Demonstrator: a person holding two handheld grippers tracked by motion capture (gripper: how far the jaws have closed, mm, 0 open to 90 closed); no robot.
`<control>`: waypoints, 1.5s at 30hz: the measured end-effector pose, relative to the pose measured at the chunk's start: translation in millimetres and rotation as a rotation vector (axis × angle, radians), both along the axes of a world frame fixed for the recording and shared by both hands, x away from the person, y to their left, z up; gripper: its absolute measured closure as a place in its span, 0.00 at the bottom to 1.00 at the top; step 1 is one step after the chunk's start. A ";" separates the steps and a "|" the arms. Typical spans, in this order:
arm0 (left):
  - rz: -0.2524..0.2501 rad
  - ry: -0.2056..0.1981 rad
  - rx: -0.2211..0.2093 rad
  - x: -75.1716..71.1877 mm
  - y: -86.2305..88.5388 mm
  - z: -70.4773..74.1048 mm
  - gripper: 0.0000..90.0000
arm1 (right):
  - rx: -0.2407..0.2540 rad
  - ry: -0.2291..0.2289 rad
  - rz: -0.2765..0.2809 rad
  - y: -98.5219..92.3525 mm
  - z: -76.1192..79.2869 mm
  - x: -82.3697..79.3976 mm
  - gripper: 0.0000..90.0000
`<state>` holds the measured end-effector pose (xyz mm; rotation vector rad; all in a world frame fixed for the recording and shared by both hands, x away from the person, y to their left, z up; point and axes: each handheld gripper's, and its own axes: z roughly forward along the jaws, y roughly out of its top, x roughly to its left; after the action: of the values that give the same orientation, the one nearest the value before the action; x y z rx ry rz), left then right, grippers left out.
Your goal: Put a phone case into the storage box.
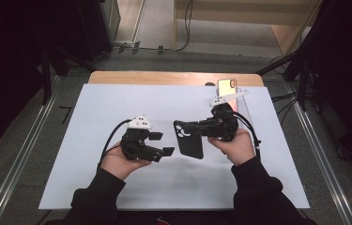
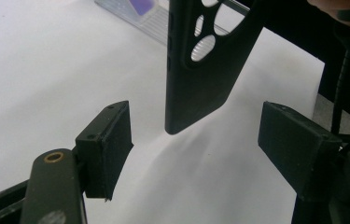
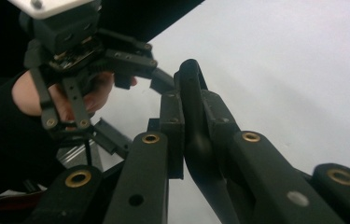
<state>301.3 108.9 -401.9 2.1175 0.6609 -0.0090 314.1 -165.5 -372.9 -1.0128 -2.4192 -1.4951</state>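
Note:
A black phone case [image 1: 190,140] with camera cut-outs hangs edge-down above the white table sheet [image 1: 117,108]. My right gripper [image 1: 186,129] is shut on its upper part; in the right gripper view both pads press the case's rim [image 3: 192,93] at the gripper's tips [image 3: 193,116]. My left gripper [image 1: 163,143] stands open just left of the case, pointing at it. In the left gripper view the case's lower corner [image 2: 200,79] hangs ahead of the open jaws [image 2: 196,140], and neither pad touches it.
A phone [image 1: 226,86] with a shiny orange-pink face stands at the table's far edge, behind my right gripper. A pale flat object [image 2: 140,9] lies at the top of the left gripper view. Metal rails run along both sides of the table.

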 end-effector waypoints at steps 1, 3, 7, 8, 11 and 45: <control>-0.005 -0.005 -0.006 0.5 -0.1 1.2 0.29 | 0.004 0.005 0.013 0.2 0.1 -0.3 0.87; -0.025 -0.013 -0.015 2.1 -0.4 3.8 0.32 | 0.010 0.007 0.029 0.4 0.2 -0.4 0.87; -0.059 -0.009 -0.029 6.3 -2.2 6.4 0.34 | 0.022 0.011 0.054 1.2 -0.4 0.1 0.87; -0.064 -0.010 -0.028 7.1 -2.7 6.4 0.34 | 0.022 0.016 0.058 1.6 -0.3 -0.2 0.87; -0.083 -0.009 -0.024 9.9 -4.0 7.2 0.36 | 0.033 0.020 0.071 2.0 -1.0 0.4 0.87; -0.295 0.023 -0.111 27.3 -8.3 7.6 0.85 | 0.134 0.046 0.122 5.6 -6.3 3.9 0.74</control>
<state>328.5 100.6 -394.3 2.0911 0.3480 -0.2280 318.0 -159.9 -379.2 -0.8465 -2.2707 -1.5505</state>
